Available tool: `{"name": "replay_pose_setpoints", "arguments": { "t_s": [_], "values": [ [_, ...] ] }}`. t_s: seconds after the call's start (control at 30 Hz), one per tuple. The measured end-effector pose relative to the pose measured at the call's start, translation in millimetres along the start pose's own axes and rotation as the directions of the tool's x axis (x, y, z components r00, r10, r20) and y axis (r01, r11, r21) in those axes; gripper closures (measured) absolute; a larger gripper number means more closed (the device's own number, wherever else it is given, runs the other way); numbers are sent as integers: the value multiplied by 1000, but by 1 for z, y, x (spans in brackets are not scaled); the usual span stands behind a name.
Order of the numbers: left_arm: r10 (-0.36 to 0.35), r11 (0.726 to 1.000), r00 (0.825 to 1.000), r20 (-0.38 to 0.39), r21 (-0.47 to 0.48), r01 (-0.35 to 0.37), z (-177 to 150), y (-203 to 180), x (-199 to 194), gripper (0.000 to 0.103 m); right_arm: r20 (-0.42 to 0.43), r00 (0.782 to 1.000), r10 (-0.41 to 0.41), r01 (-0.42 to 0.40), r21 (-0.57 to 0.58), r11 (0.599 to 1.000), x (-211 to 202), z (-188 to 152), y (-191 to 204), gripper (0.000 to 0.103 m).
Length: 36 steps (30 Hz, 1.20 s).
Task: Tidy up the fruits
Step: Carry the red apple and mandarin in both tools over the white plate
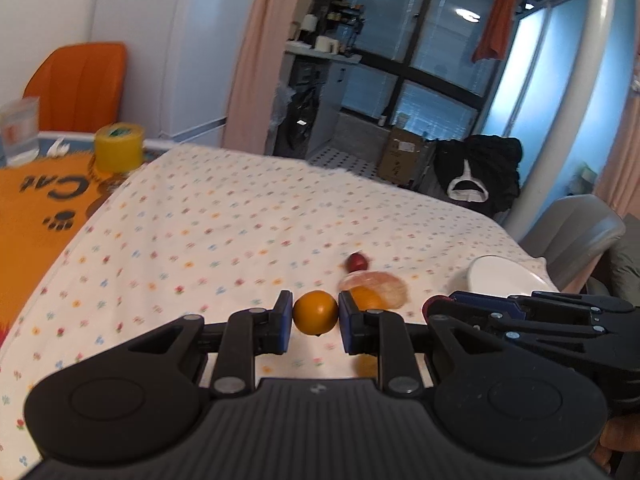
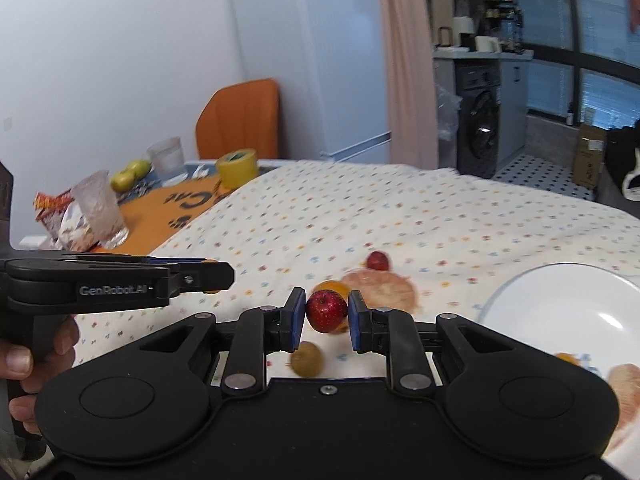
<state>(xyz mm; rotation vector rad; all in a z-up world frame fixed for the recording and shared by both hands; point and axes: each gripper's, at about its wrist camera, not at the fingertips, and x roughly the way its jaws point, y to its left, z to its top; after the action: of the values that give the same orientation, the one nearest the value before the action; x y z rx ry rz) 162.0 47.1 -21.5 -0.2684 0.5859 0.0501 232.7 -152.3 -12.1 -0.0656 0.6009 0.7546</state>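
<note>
Fruit fills both claws — left gripper (image 1: 316, 317) pinches a small round orange citrus (image 1: 315, 313), right gripper (image 2: 323, 316) clamps a small red speckled fruit (image 2: 326, 310). Round white ceramic plate (image 2: 568, 312) lies to the right of both, nearer the right gripper.

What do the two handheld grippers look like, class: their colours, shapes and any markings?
Both the left gripper and the right gripper are matte black plastic with two rounded lobes at the base, a ribbed centre, silver rivets on hinged link arms, and blue pads on the fingers. The left one's side reads "GenRobot.AI" in pale lettering. No cables or sleeves show.
</note>
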Motion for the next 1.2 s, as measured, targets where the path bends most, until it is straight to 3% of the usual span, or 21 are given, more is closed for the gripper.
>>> {"name": "replay_pose_setpoints", "arguments": {
  "t_s": [0.27,1.2],
  "values": [
    [-44,997,999,24,64,43,6,-39,-7,80,41,998,-52,50,46,998,-29,-7,-31,82],
    [-129,973,991,-20,191,131,-3,-137,18,80,115,971,-212,183,222,958,-101,-49,-135,82]
  ]
}}
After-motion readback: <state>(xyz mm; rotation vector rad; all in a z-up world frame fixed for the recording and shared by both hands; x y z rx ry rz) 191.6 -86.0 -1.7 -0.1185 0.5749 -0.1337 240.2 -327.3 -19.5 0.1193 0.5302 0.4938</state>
